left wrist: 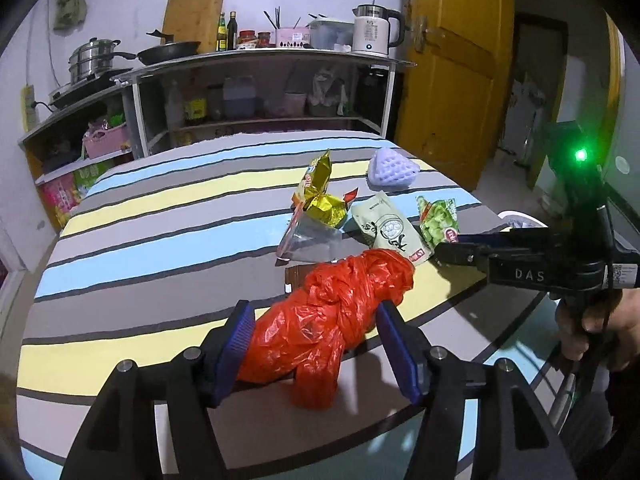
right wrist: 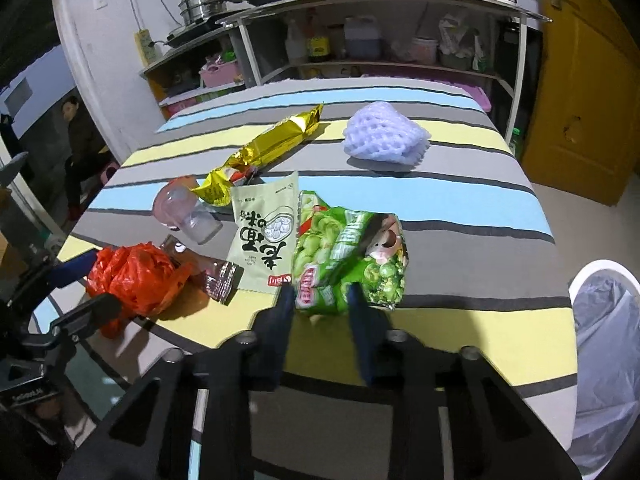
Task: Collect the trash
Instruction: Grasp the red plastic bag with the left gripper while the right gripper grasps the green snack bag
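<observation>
A crumpled red plastic bag (left wrist: 332, 308) (right wrist: 136, 276) lies near the front of the striped table (left wrist: 160, 216). My left gripper (left wrist: 316, 344) (right wrist: 86, 288) stands open around the bag, with its left pad against the plastic and its right pad apart from it. My right gripper (right wrist: 320, 304) (left wrist: 440, 250) is shut on the near edge of a green snack packet (right wrist: 352, 264) (left wrist: 438, 220). Beside these lie a pale green packet (right wrist: 264, 236), a gold wrapper (right wrist: 276, 144), a clear cup (right wrist: 188, 212), a brown wrapper (right wrist: 212, 276) and a purple foam net (right wrist: 386, 136).
A white bin with a liner (right wrist: 604, 320) stands off the table's right corner. Behind the table runs a metal shelf (left wrist: 260, 58) with pots, bottles and a kettle. A yellow door (left wrist: 452, 72) is at the right. A person (right wrist: 76, 136) sits far left.
</observation>
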Demonstrator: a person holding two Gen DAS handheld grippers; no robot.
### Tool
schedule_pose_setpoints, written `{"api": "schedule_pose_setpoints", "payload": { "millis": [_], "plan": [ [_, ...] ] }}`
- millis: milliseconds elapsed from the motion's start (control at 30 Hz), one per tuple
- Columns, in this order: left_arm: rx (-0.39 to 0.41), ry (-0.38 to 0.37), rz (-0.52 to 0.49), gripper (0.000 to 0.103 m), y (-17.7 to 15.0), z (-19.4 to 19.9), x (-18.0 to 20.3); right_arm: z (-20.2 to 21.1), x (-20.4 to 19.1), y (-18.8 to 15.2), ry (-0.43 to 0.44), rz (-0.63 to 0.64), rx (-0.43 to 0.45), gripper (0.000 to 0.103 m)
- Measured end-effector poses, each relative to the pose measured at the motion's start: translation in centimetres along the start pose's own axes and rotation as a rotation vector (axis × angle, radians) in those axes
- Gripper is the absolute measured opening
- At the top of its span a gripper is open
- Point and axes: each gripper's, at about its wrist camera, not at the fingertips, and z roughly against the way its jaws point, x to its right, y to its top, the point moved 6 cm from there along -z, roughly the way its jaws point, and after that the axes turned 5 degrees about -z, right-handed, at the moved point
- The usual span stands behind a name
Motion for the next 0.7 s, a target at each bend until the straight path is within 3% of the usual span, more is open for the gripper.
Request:
{"api": "schedule_pose_setpoints", "payload": {
  "millis": [233, 700],
  "plan": [
    [-0.044, 0.087, -0.02, 0.053, -0.9, -0.4, 0.6, 1.1, 0.5, -0.3, 0.023, -0.022, 0.021, 0.018],
    [0.05, 0.063, 0.14, 0.047, -1.1, 3.3, 2.3, 6.0, 1.6, -2.0, 0.044, -0.025, 0.08, 0.018]
  ]
}}
